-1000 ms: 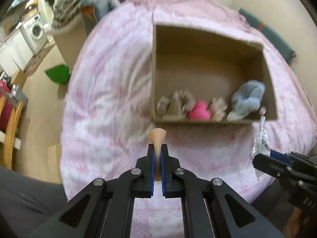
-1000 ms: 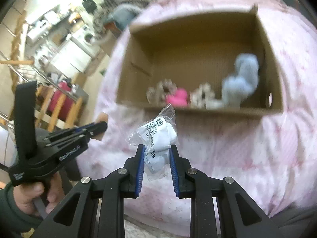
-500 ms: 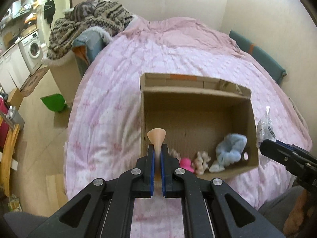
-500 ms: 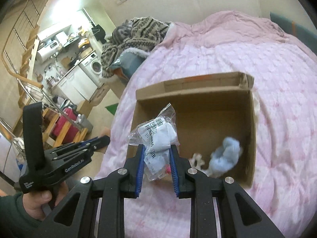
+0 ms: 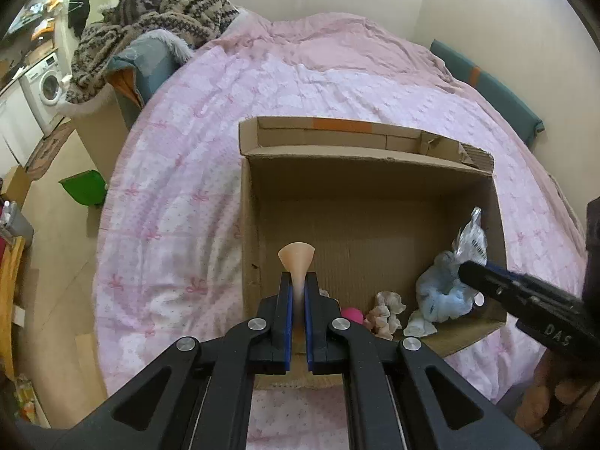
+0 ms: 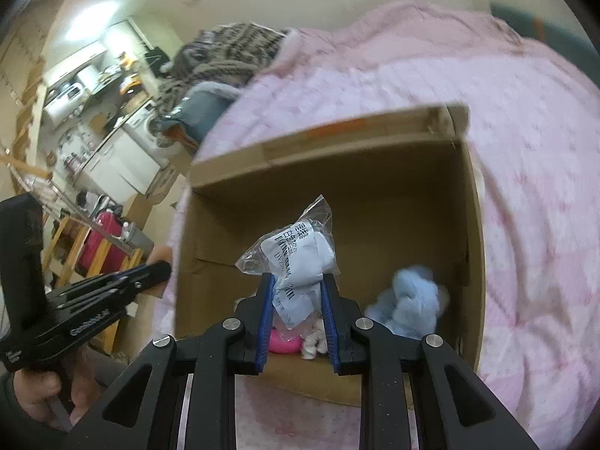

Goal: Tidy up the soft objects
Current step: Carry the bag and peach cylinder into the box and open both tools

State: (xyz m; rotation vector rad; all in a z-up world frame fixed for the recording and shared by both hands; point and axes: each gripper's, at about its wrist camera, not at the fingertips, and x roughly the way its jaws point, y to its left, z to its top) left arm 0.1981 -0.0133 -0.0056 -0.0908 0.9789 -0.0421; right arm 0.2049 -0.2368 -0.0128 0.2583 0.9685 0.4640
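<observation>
Left wrist view: my left gripper [image 5: 296,292] pinches a peach silicone funnel-shaped piece [image 5: 296,258] over the cardboard box [image 5: 367,157] on the pink bedspread [image 5: 180,172]. Right gripper [image 6: 296,300] clamps a clear bagged white item [image 6: 300,255] above the box, where a blue scrunchie [image 6: 408,307] lies.

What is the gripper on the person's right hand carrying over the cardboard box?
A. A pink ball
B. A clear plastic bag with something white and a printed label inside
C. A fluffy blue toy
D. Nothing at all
B. The right gripper is clamped on the clear plastic bag, whose barcode label shows, above the cardboard box; the fluffy blue toy lies loose in the box.
</observation>
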